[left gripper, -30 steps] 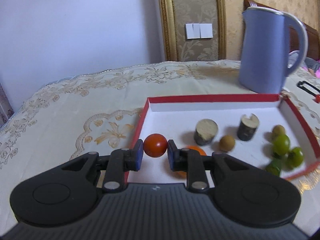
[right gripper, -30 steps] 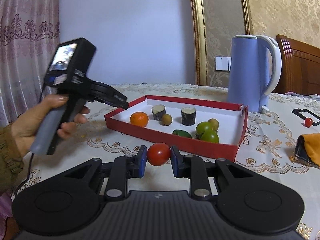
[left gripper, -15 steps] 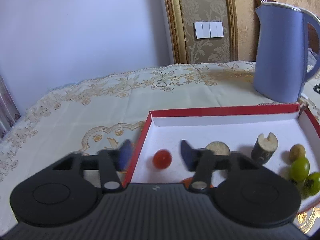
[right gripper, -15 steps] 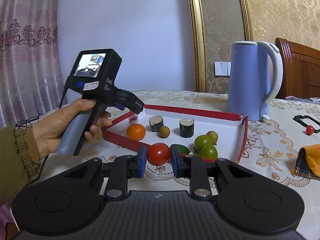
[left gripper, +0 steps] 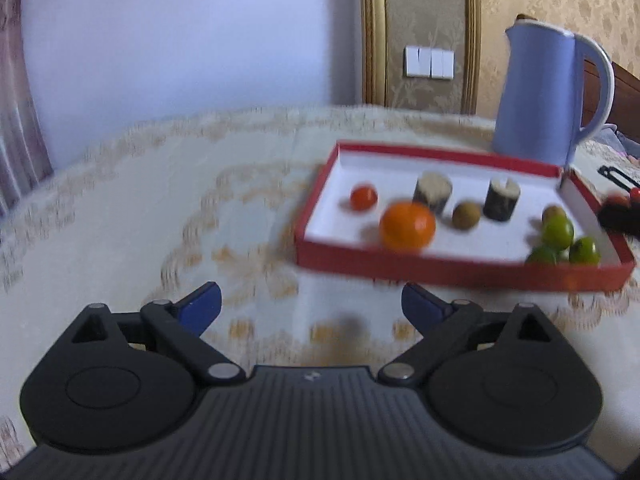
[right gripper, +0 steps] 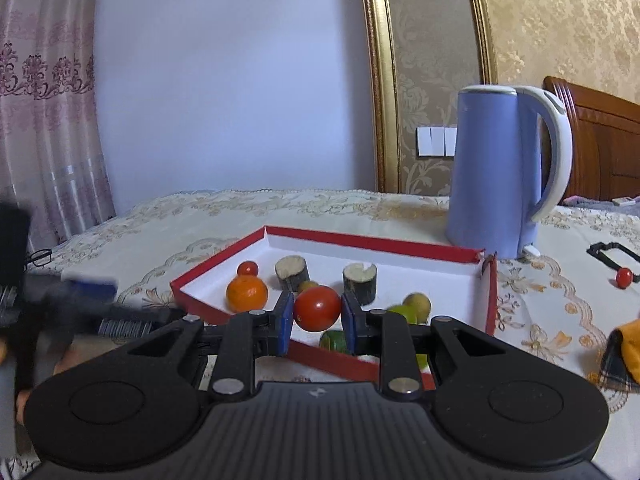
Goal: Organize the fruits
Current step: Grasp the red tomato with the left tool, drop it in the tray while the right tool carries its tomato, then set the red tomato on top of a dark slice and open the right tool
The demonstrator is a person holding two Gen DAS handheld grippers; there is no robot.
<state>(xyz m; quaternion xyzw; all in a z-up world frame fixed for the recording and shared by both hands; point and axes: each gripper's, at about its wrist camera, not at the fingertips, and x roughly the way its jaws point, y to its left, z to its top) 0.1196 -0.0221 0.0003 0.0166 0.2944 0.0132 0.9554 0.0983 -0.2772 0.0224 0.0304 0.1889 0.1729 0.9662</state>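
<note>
A red-walled white tray (left gripper: 460,270) (right gripper: 490,292) on the table holds a small red tomato (left gripper: 363,197) (right gripper: 247,268), an orange (left gripper: 407,225) (right gripper: 246,294), two cut stem pieces (left gripper: 433,191) (right gripper: 359,278), brown round fruits (left gripper: 466,215) and green fruits (left gripper: 557,230). My left gripper (left gripper: 311,307) is open and empty, pulled back over the tablecloth left of the tray. My right gripper (right gripper: 313,316) is shut on a larger red tomato (right gripper: 317,308), held at the tray's near wall.
A blue electric kettle (left gripper: 548,96) (right gripper: 502,176) stands behind the tray. A small red fruit (right gripper: 624,277) and a black object (right gripper: 612,252) lie on the cloth at the right, with an orange cloth (right gripper: 628,350) nearer. The left hand-held gripper (right gripper: 80,300) shows blurred at left.
My left gripper let go of the small red tomato in the tray, opened wide and drew back to the left. My right gripper carried its tomato closer to the tray.
</note>
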